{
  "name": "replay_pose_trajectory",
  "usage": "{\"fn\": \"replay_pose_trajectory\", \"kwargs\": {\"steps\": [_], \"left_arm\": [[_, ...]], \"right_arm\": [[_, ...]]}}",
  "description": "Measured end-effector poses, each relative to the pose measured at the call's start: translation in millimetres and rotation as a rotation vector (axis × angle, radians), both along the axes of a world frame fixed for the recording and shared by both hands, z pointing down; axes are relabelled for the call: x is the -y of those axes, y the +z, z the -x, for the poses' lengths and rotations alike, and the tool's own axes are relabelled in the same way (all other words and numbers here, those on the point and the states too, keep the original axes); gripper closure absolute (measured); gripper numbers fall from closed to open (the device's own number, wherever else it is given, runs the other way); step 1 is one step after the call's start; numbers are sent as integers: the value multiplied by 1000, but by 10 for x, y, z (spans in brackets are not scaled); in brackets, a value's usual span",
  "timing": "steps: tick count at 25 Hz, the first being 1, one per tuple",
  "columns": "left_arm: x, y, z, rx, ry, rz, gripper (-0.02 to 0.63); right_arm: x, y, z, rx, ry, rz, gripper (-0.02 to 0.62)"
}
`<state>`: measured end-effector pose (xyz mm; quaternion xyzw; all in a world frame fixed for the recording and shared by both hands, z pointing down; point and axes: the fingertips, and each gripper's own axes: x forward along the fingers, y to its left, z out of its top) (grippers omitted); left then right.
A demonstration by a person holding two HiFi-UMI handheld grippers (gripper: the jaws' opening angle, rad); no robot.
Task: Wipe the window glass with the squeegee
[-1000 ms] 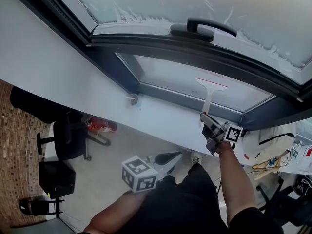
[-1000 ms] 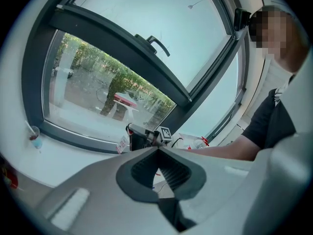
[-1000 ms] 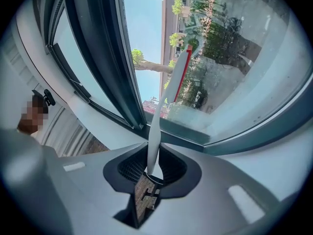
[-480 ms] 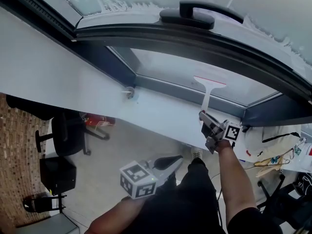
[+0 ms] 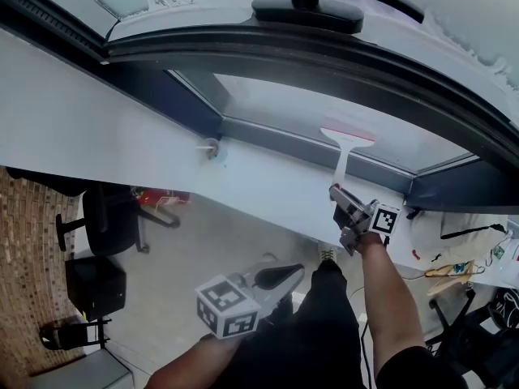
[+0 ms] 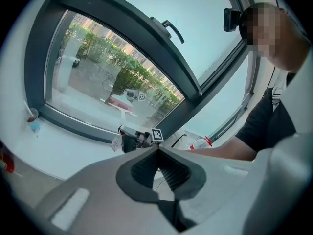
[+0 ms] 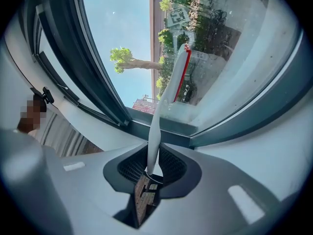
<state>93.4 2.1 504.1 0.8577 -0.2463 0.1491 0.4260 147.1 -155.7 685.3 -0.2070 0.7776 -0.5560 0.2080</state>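
A white squeegee with a red blade edge rests against the lower window pane. My right gripper is shut on its handle, just below the sill. From the right gripper view the squeegee runs up from the jaws to the glass, its red blade edge against the pane. My left gripper hangs low over the floor, well away from the window, shut with nothing in it. In the left gripper view, the left gripper points at the pane and the right gripper.
A dark window frame with a black handle crosses above the pane. A small cup sits on the white sill. Black chairs and a red object stand on the floor at left; a cluttered desk is at right.
The squeegee and my right gripper have stayed on the lower pane, shifting slightly up. My left gripper has dropped a little lower. The head view has tilted.
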Motion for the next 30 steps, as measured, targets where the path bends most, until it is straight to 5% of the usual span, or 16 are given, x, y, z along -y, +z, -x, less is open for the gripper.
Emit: {"fn": "replay_pose_trajectory", "kwargs": {"steps": [30], "left_arm": [[-60, 400, 144, 41, -41, 82, 606]], "right_arm": [[58, 1073, 2, 33, 56, 141, 505]]}}
